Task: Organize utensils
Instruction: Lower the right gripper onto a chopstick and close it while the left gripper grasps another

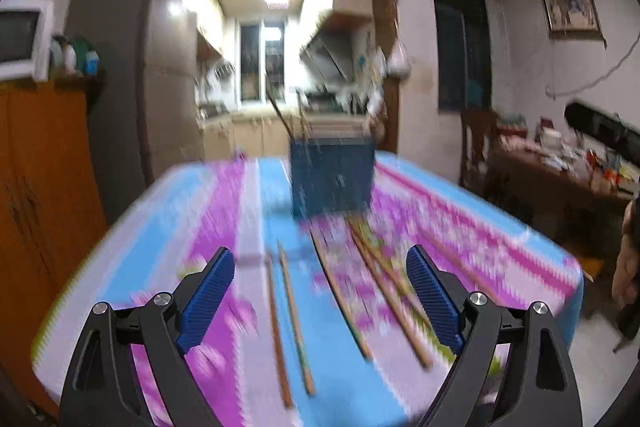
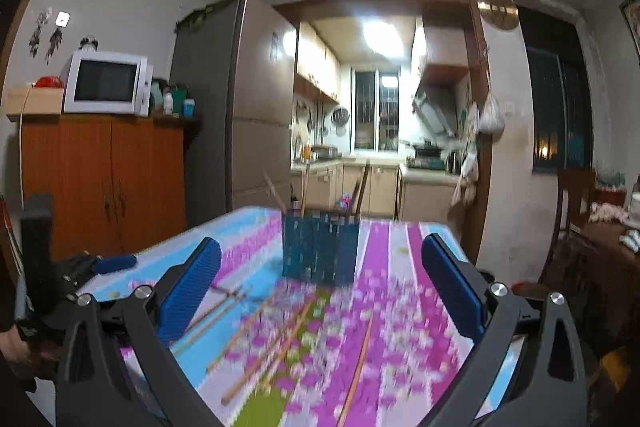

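No writing is legible; both views are motion-blurred. A table (image 1: 208,195) under a pink, blue and white patterned cloth fills a dining room open to a lit kitchen at 12 o'clock. The left gripper (image 1: 320,291) and right gripper (image 2: 320,287) hover wide open, empty. Loose chopsticks (image 1: 294,323) lie between the jaws; the blue holder (image 1: 332,179) stands beyond at 12 o'clock, some chopsticks inside. A microwave (image 2: 106,83) sits at 10 o'clock.
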`<state>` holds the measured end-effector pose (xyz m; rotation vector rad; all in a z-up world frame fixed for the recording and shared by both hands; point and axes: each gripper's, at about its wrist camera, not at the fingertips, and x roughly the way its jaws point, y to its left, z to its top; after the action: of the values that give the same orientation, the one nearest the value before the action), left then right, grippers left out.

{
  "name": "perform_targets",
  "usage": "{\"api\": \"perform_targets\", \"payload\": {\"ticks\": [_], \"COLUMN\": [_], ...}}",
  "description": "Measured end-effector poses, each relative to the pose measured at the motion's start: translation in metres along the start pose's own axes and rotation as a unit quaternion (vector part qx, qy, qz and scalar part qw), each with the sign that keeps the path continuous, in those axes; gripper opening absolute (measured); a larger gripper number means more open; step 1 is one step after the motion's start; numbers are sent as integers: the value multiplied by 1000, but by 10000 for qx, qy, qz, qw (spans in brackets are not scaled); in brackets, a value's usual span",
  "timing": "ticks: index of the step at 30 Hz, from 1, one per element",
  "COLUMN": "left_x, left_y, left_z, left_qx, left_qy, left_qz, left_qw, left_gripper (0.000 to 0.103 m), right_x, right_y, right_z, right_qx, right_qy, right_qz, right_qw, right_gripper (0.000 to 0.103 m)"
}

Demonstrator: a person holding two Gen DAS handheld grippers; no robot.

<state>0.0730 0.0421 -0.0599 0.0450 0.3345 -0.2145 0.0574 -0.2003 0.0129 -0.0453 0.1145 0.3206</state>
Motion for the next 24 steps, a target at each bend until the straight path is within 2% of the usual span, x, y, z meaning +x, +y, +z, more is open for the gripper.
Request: {"api": "perform_targets", "payload": {"ticks": [4, 5, 7, 8, 9, 10, 15, 18, 20, 21, 22, 23, 24], "left_x": [23, 28, 39, 44, 48, 51, 57, 63, 67, 69, 70, 69, 69], "left_y": [-14, -14, -13, -12, -10, -10, -19, -22, -21, -21, -21, -20, -20], "left_z": [-37, -40, -52, -55, -60, -62, -68, -67, -65, -66, -66, -66, -66], "left_qx": [101, 106, 37, -8, -67, -81, -20, -26, -34, -34, -39, -59, -72], "left_qy": [400, 455, 626, 697, 780, 823, 852, 829, 803, 778, 758, 748, 739], "left_qz": [-174, -173, -213, -219, -257, -286, -365, -318, -255, -207, -149, -147, -143], "left_qw": [9990, 9988, 9978, 9973, 9966, 9962, 9957, 9960, 9964, 9967, 9970, 9971, 9971], "left_gripper": [79, 78, 65, 63, 57, 52, 44, 31, 23, 16, 11, 11, 11], "right_x": [1, 3, 7, 7, 8, 8, 9, 11, 12, 14, 17, 19, 23], "right_y": [2, 3, 6, 5, 6, 7, 9, 11, 14, 15, 19, 20, 24], "right_z": [-30, -38, -52, -57, -62, -68, -91, -100, -105, -108, -110, -113, -116], "right_qx": [70, 88, 89, 123, 153, 171, 256, 292, 305, 304, 284, 265, 254], "right_qy": [295, 402, 649, 726, 795, 889, 1192, 1314, 1392, 1436, 1506, 1550, 1615], "right_qz": [-7, 22, 29, 55, 68, 66, 116, 193, 275, 316, 386, 430, 486], "right_qw": [9995, 9992, 9978, 9973, 9967, 9959, 9925, 9907, 9894, 9887, 9874, 9866, 9854], "right_gripper": [95, 87, 77, 74, 73, 71, 69, 63, 52, 48, 40, 32, 29]}}
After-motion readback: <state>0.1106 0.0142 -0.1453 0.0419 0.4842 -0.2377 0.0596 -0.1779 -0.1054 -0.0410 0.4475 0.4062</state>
